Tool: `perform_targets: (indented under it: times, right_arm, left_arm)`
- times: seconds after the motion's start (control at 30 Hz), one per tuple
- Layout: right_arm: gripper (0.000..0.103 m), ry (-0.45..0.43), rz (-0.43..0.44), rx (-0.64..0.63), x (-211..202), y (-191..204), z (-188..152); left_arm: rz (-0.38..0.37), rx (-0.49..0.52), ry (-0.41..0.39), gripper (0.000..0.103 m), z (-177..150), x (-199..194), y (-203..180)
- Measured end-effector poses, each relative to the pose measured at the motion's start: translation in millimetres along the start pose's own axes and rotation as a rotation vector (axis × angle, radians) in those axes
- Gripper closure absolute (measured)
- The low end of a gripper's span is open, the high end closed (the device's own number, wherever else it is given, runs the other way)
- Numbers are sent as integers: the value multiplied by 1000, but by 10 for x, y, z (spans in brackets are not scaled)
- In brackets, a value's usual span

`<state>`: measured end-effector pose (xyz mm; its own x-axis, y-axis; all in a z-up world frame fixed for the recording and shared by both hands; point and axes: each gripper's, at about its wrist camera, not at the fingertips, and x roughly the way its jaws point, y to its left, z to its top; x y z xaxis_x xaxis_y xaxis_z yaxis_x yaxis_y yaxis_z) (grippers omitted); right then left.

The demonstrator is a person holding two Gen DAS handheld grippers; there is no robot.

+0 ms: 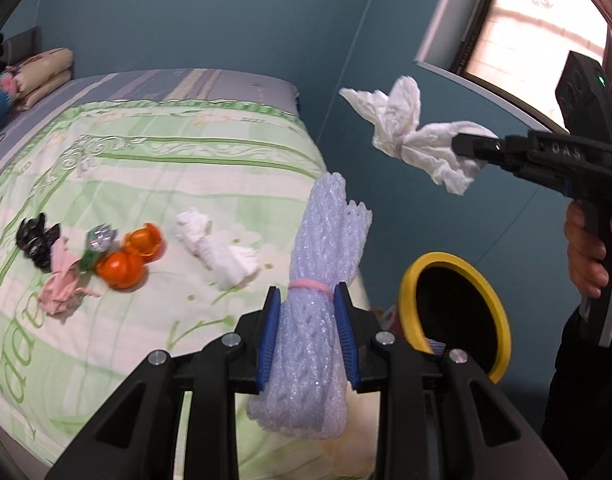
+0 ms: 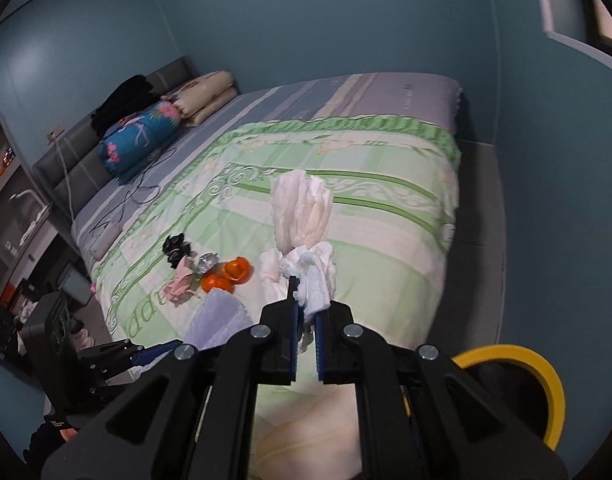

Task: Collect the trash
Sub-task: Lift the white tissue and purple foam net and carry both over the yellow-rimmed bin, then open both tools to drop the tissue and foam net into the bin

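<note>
Beside the bed (image 1: 146, 152), left tongs (image 1: 309, 336) pinch a lavender foam-net bundle (image 1: 318, 280); right tongs (image 2: 306, 340) pinch a crumpled white tissue (image 2: 306, 216). Centre each above the yellow-rimmed black bin (image 1: 410, 280) before releasing.

walls: teal-blue wall (image 2: 346, 20) ran behind the bed | bed: green-patterned quilt (image 2: 346, 208) over a grey-blue sheet, grey headboard (image 2: 78, 160) at 9 o'clock with folded bedding (image 2: 138, 136) against it | window: bright window (image 1: 546, 16) at 1 o'clock | floor: grey floor (image 2: 478, 220) at 3 o'clock
</note>
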<state>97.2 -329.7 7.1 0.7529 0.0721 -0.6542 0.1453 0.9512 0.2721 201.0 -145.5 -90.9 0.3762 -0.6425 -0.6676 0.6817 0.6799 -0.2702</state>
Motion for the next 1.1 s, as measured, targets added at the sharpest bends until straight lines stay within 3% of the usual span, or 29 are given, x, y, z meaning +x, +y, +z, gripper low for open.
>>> perform_targets:
  times: [0.23, 0.5, 1.1]
  right_arm:
    - [97, -35, -95, 105, -378, -543, -291]
    - [97, -34, -170, 219, -535, -1114, -653]
    - [97, 32, -301, 336, -398, -1833, -1306]
  left_arm:
    - [-64, 86, 38, 77, 61, 245, -591]
    - [-153, 152, 113, 77, -62, 692, -1171]
    - [-235, 225, 281, 77, -500, 1362, -1852]
